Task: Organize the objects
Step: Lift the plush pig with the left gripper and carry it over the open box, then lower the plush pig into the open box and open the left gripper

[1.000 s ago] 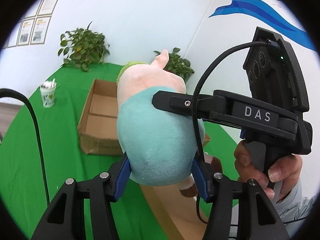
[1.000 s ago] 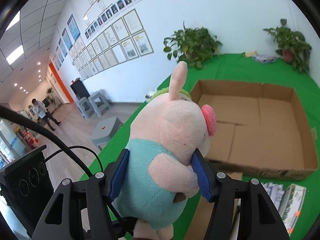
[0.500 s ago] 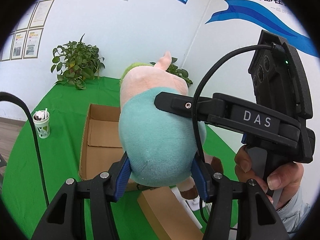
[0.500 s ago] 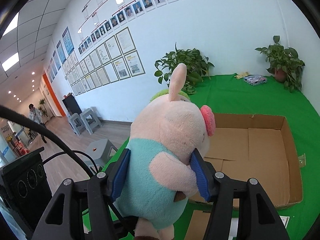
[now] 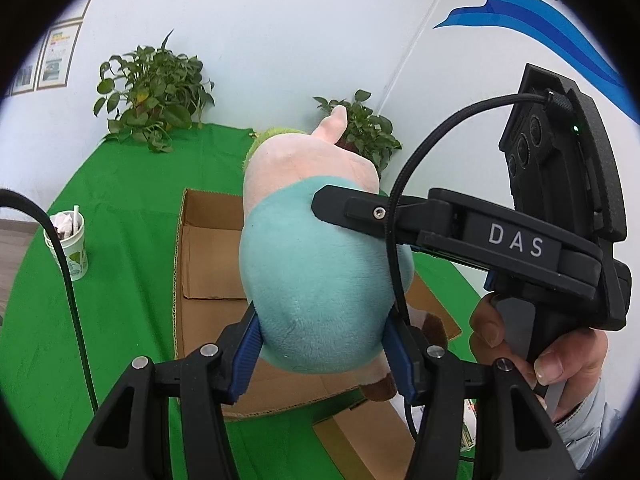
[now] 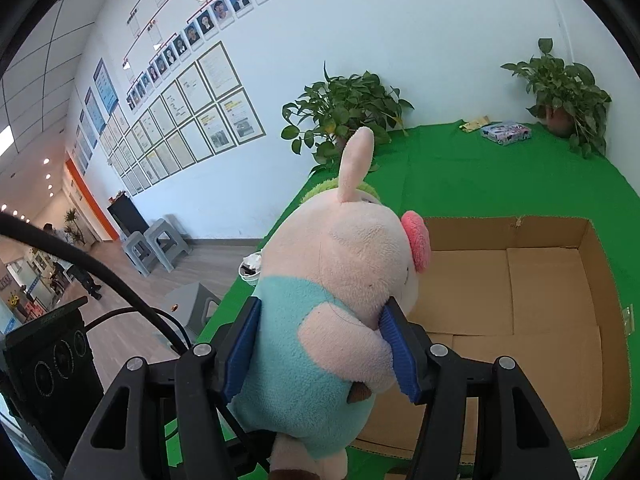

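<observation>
Paper cup (image 5: 70,240) stands left on green cloth (image 5: 120,208). Left gripper (image 5: 320,356) and right gripper (image 6: 320,354), 2 ribbed blue-padded claws, both clamp the fuzzy rounded plush pig (image 5: 316,272) above the open corrugated cardboard box (image 6: 552,320).

My left gripper (image 5: 322,354) pinched the plush pig (image 5: 320,292) low on its teal body, while my right gripper's finger (image 5: 352,210) pressed its flank. Behind it lay the open box (image 5: 208,264) on green cloth (image 5: 132,208), a paper cup (image 5: 70,248) beside.
</observation>
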`<state>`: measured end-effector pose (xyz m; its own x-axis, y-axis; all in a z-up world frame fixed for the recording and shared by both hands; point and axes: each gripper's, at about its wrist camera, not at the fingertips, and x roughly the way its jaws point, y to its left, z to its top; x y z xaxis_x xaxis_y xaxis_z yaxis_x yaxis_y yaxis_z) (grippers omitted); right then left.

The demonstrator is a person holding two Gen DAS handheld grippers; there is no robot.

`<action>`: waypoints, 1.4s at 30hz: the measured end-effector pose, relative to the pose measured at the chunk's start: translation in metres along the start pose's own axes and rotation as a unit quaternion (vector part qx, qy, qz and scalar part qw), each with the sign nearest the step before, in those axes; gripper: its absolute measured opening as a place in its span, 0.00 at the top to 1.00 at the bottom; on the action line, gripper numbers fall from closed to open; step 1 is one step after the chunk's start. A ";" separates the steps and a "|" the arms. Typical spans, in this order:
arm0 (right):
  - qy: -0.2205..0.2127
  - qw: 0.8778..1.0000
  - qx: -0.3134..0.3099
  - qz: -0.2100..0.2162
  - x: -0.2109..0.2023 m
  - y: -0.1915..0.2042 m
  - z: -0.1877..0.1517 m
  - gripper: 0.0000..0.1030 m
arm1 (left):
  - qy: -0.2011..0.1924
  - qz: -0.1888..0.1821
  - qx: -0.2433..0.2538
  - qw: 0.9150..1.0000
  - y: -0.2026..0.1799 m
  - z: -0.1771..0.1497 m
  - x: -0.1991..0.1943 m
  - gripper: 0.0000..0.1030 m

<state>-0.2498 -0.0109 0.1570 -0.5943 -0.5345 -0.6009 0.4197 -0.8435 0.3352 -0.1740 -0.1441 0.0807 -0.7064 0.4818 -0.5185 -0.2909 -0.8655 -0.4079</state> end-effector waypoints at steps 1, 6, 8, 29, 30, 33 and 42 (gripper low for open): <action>0.003 1.000 0.003 -0.001 0.009 -0.003 0.001 0.45 | 0.005 -0.002 -0.001 1.000 0.005 0.002 0.006 0.47; 0.022 1.000 0.018 -0.010 0.052 -0.017 0.003 0.45 | 0.027 -0.008 -0.012 1.000 0.030 0.005 0.030 0.47; 0.031 0.999 0.023 -0.014 0.070 -0.021 0.002 0.45 | 0.034 -0.010 -0.018 0.999 0.036 0.002 0.036 0.47; 0.113 0.992 0.064 -0.012 0.244 -0.051 -0.027 0.46 | 0.114 0.046 -0.088 0.989 0.094 -0.022 0.084 0.47; 0.115 0.991 0.068 -0.008 0.247 -0.052 -0.030 0.46 | 0.114 0.048 -0.090 0.988 0.095 -0.022 0.083 0.47; 0.121 0.990 0.072 -0.006 0.251 -0.053 -0.040 0.46 | 0.120 0.064 -0.086 0.987 0.092 -0.022 0.083 0.47; 0.134 0.989 0.064 -0.015 0.258 -0.052 -0.049 0.46 | 0.119 0.102 -0.069 0.985 0.080 -0.026 0.061 0.54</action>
<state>-0.3909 -0.1023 -0.0511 -0.3955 -0.4897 -0.7770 0.3032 -0.8682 0.3929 -0.2240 -0.1808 -0.0032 -0.5644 0.3334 -0.7552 -0.0566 -0.9283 -0.3675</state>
